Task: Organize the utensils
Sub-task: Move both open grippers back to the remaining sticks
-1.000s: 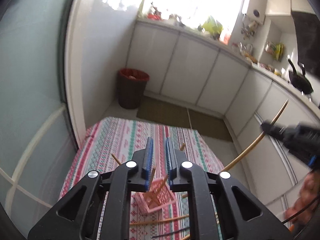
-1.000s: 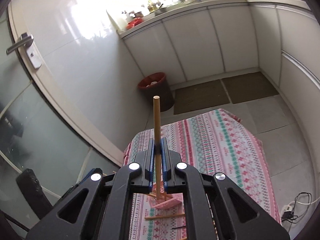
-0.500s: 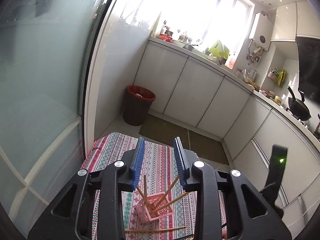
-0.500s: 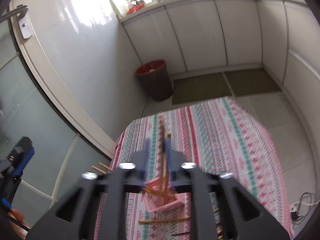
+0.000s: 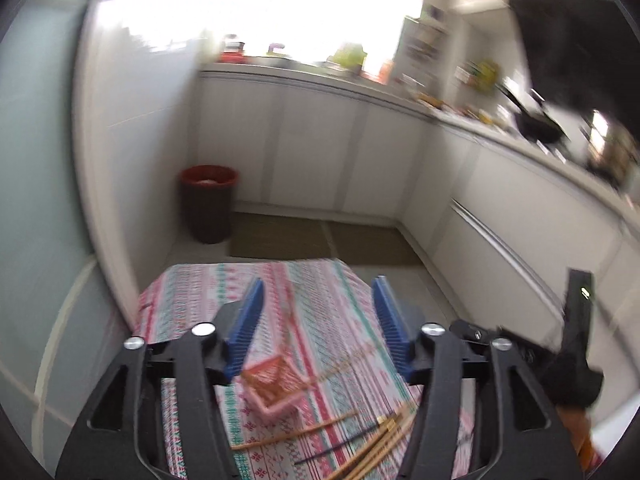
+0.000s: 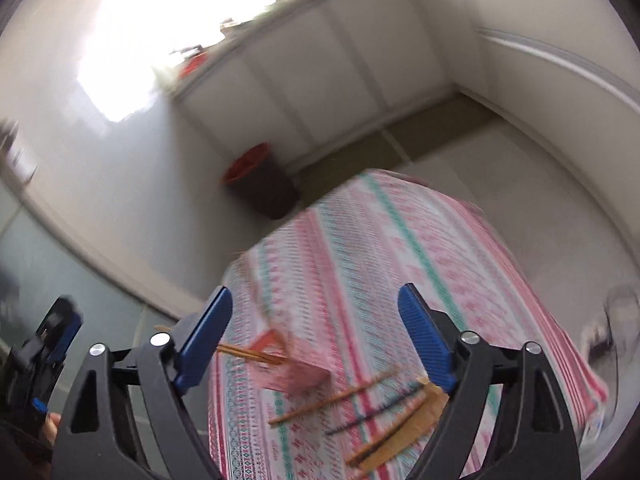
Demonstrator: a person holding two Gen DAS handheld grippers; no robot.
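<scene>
A pink utensil holder (image 5: pixel 276 386) stands on the striped tablecloth (image 5: pixel 320 292) with wooden chopsticks (image 5: pixel 344 362) sticking out of it. It also shows in the right wrist view (image 6: pixel 294 368) with chopsticks (image 6: pixel 250 354) leaning out to the left. Loose wooden and dark chopsticks (image 5: pixel 360 440) lie on the cloth in front of the holder, also in the right wrist view (image 6: pixel 384 416). My left gripper (image 5: pixel 318 320) is open and empty above the holder. My right gripper (image 6: pixel 316 340) is open wide and empty above the table. Both views are blurred.
A dark bin with a red rim (image 5: pixel 208 208) stands on the floor beyond the table by the wall. White kitchen cabinets (image 5: pixel 340 160) run along the back and right. The right gripper's body (image 5: pixel 576 360) shows at the left view's right edge. A glass door (image 6: pixel 48 264) is at left.
My right gripper has let go of the wooden chopstick, now in the holder, and opened wide. My left gripper has opened further. Both cameras have swung and tilted over the table.
</scene>
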